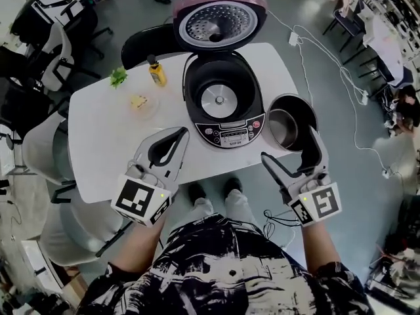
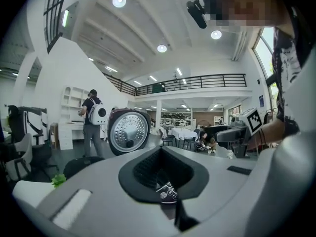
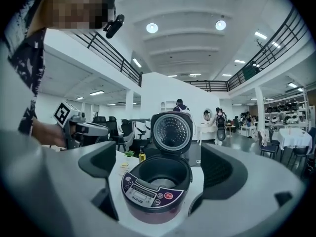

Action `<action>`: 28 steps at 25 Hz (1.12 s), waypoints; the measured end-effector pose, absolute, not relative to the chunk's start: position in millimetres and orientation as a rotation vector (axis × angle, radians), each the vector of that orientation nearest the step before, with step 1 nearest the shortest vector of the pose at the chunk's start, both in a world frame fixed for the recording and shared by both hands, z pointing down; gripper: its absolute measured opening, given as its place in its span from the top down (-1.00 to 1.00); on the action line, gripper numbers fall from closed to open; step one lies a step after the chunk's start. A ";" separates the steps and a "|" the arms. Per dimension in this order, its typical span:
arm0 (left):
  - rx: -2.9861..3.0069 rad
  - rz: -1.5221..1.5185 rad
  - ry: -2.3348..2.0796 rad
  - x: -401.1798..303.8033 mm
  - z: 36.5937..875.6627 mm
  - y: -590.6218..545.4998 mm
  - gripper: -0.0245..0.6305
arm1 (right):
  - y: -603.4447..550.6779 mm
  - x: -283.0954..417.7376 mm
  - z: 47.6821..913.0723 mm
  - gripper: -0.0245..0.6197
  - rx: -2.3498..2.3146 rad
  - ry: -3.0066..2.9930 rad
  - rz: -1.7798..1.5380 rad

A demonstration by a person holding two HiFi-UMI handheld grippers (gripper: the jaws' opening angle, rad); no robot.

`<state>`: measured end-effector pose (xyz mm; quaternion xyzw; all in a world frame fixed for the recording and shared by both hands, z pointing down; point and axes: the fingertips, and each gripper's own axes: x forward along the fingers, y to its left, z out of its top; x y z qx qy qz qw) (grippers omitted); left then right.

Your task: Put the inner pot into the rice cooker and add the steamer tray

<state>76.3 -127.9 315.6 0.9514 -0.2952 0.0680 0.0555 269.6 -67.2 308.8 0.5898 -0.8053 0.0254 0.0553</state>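
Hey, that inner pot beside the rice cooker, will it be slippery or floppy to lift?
Probably rigid: the inner pot looks like metal. Its smooth thin rim may slip when pinched. It looks empty, so likely light.

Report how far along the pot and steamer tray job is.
Done: the rice cooker stands with its lid up and its cavity empty. In hand: nothing. The right gripper is open beside the inner pot, which sits on the table right of the cooker. The left gripper is shut and empty. Left: pot in, then the steamer tray, which I cannot make out.
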 end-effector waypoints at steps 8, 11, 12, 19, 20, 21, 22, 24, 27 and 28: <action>2.814 0.222 -1.092 82.2 315.9 -133.9 0.91 | -103.1 296.9 329.5 -0.61 1.640 -2.507 0.097; 2.796 0.229 -1.118 91.5 317.2 -135.4 0.91 | -113.8 340.0 350.6 -0.61 1.660 -2.425 0.125; 2.790 0.232 -1.122 95.5 318.5 -135.9 0.91 | -117.2 358.3 360.2 -0.61 1.671 -2.386 0.140; 2.766 0.255 -1.155 113.1 323.0 -140.8 0.91 | -139.3 472.6 440.0 -0.61 1.710 -2.120 0.296; 2.765 0.259 -1.156 115.1 323.3 -141.4 0.91 | -141.1 483.8 451.5 -0.61 1.707 -2.095 0.328; 2.765 0.264 -1.154 117.3 324.2 -142.2 0.91 | -142.6 493.4 462.9 -0.61 1.701 -2.075 0.367; 2.764 0.268 -1.150 120.2 325.7 -142.8 0.91 | -143.5 502.1 473.9 -0.61 1.696 -2.057 0.410; 2.763 0.276 -1.136 127.4 329.1 -143.6 0.91 | -144.0 518.6 493.8 -0.61 1.691 -2.014 0.498; 2.767 0.285 -1.107 139.7 333.0 -144.7 0.91 | -143.5 537.7 524.6 -0.60 1.658 -1.940 0.663; 2.770 0.289 -1.098 143.6 333.9 -145.2 0.91 | -143.5 541.0 534.9 -0.60 1.643 -1.922 0.735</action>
